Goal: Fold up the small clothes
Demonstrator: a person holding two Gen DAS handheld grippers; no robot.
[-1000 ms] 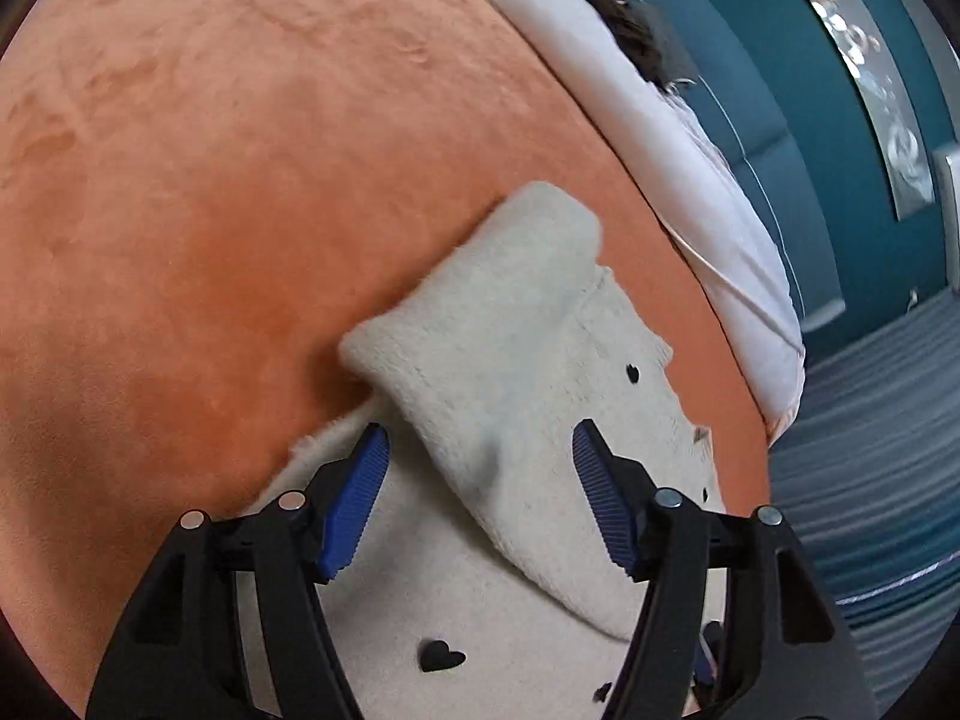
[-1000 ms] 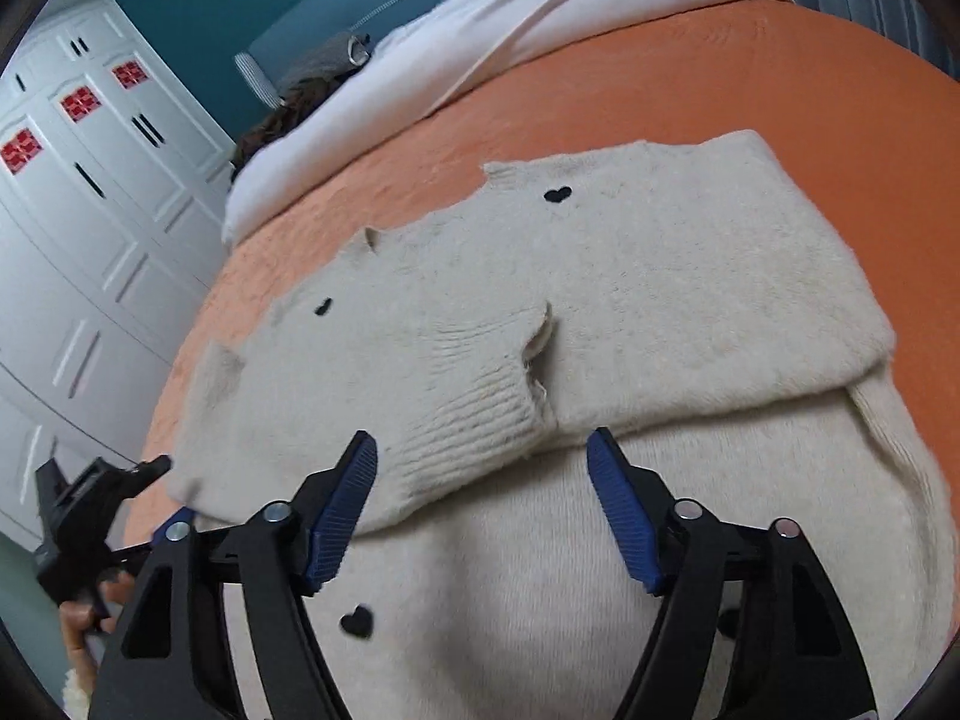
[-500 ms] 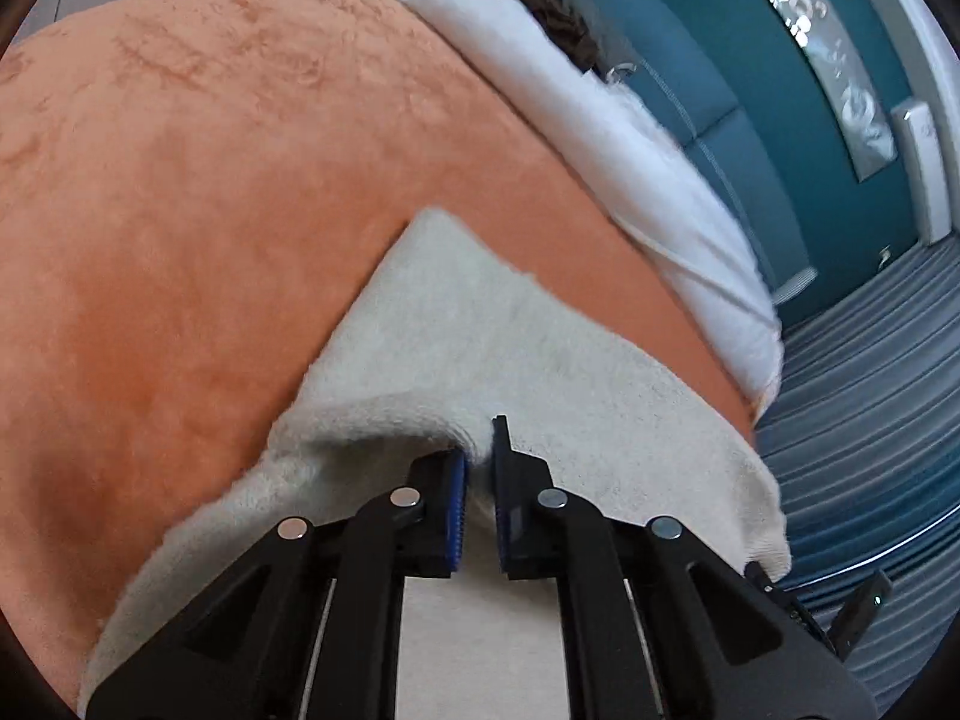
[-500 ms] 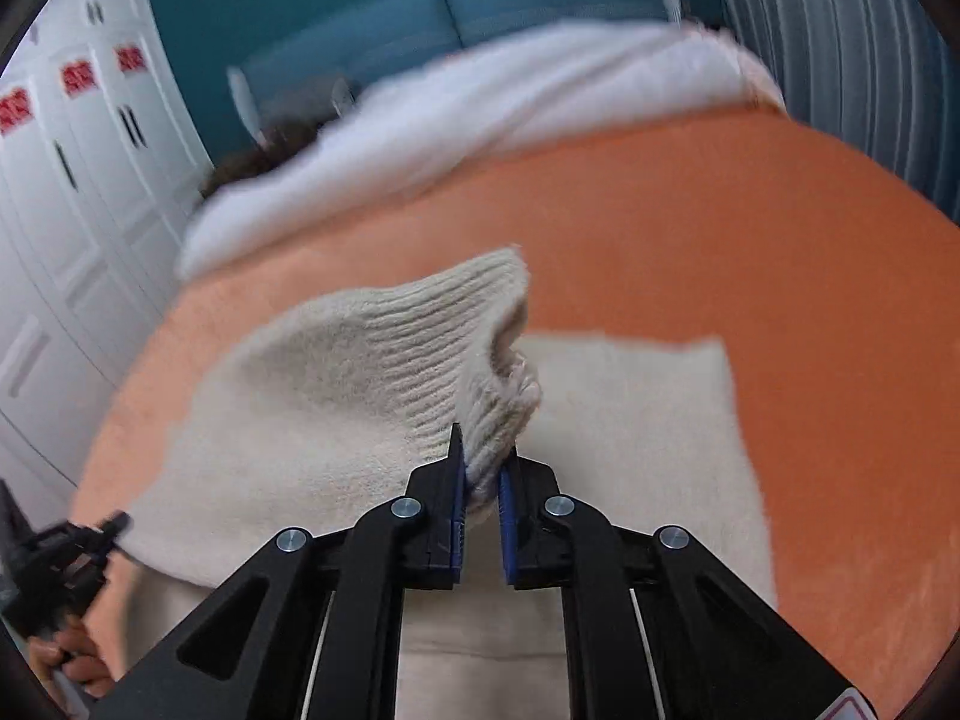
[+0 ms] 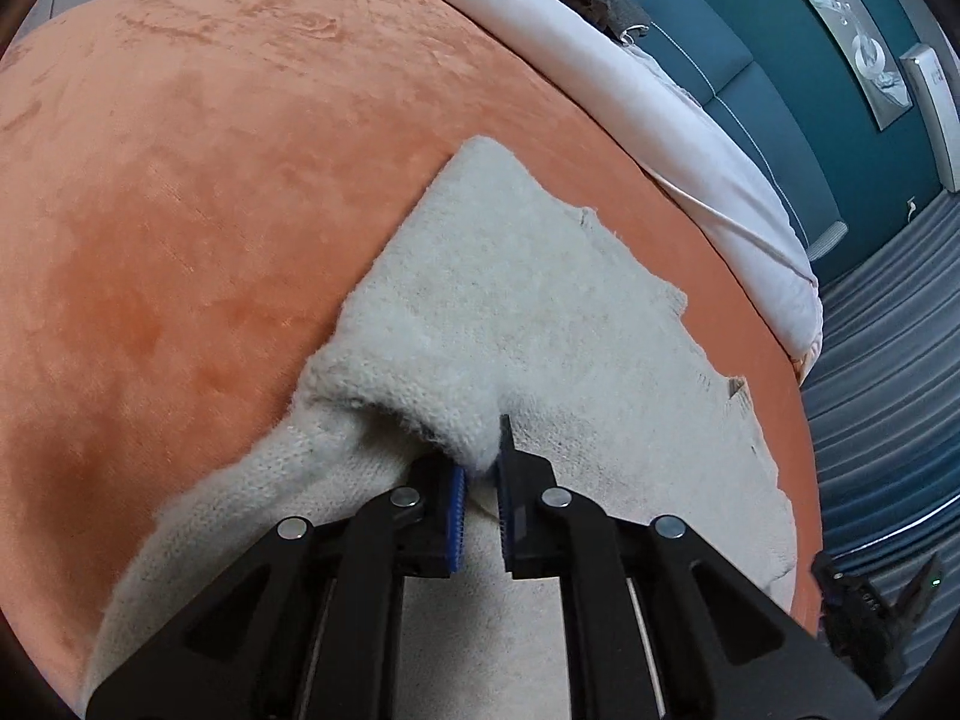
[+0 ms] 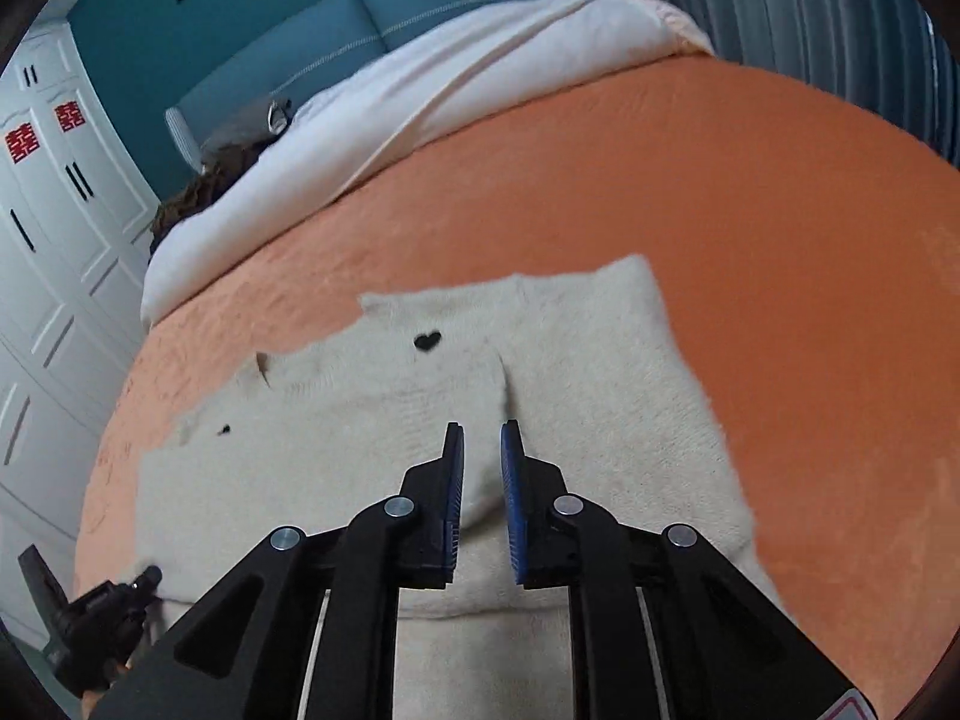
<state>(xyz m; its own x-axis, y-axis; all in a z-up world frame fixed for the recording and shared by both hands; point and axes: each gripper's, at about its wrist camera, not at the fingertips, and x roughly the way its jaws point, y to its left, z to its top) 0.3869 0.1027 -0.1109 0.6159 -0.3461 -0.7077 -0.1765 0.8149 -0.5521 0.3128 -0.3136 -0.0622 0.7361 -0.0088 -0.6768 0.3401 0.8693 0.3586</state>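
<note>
A cream knit sweater (image 5: pixel 540 324) with small black hearts lies on the orange bedspread (image 5: pixel 180 180). My left gripper (image 5: pixel 480 456) is shut on a fold of the sweater's edge, a tuft of knit pinched between its blue pads. In the right wrist view the sweater (image 6: pixel 600 396) lies flat with a sleeve folded across its body. My right gripper (image 6: pixel 483 462) hovers over that sleeve with its jaws a narrow gap apart and nothing between them. The left gripper also shows in the right wrist view (image 6: pixel 102 618) at the sweater's near left corner.
A white duvet (image 6: pixel 420 96) lies bunched along the far side of the bed, with a teal headboard (image 6: pixel 336 42) behind. White wardrobe doors (image 6: pixel 42 240) stand at the left. A striped curtain (image 5: pixel 888 390) hangs beyond the bed's right edge.
The right gripper has let go of the ribbed sleeve cuff, which now lies flat on the sweater. The left gripper stays clamped on the sweater's edge and has pulled back slightly.
</note>
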